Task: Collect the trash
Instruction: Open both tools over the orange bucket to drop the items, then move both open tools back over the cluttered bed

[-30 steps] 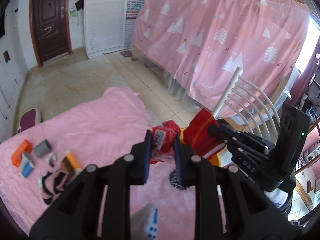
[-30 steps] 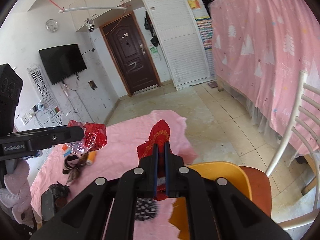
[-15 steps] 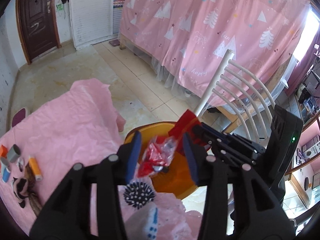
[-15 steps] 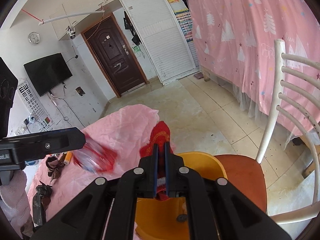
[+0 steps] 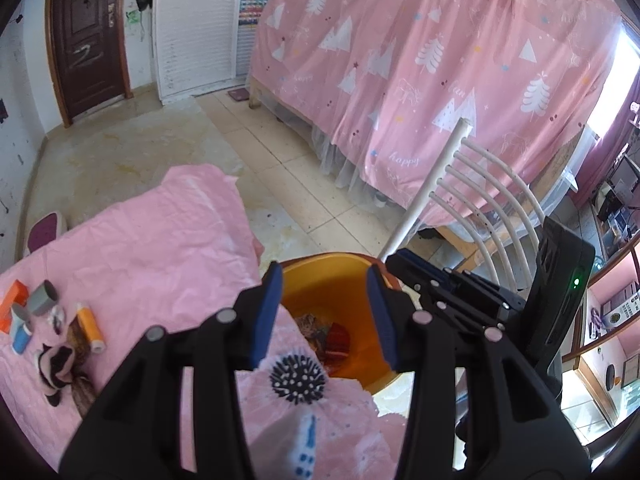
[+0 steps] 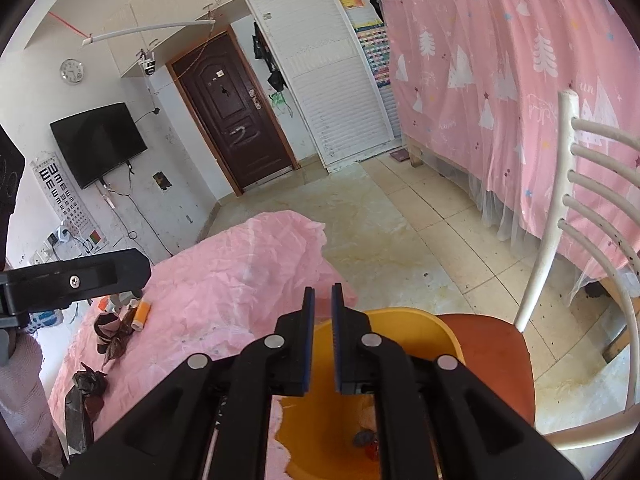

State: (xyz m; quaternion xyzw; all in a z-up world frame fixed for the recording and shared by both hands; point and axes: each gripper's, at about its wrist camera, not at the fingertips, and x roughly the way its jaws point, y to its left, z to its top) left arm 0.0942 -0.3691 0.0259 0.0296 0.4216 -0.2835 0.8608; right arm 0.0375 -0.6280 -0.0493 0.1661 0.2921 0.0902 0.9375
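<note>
Now both our wrappers lie in the orange basin (image 5: 304, 280). Our left gripper (image 5: 324, 312) stands spread and empty above it; our right gripper (image 6: 323, 336) has just parted slightly, its red wrapper gone. More litter waits by the table's (image 5: 160, 248) far-left edge.

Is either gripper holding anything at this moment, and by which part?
Nothing is held: left gripper and right gripper are both empty above the orange bin.

One round orange plastic basin (image 5: 360, 280), one white slat-backed chair (image 5: 480, 200) beside it, two black grippers above it.
</note>
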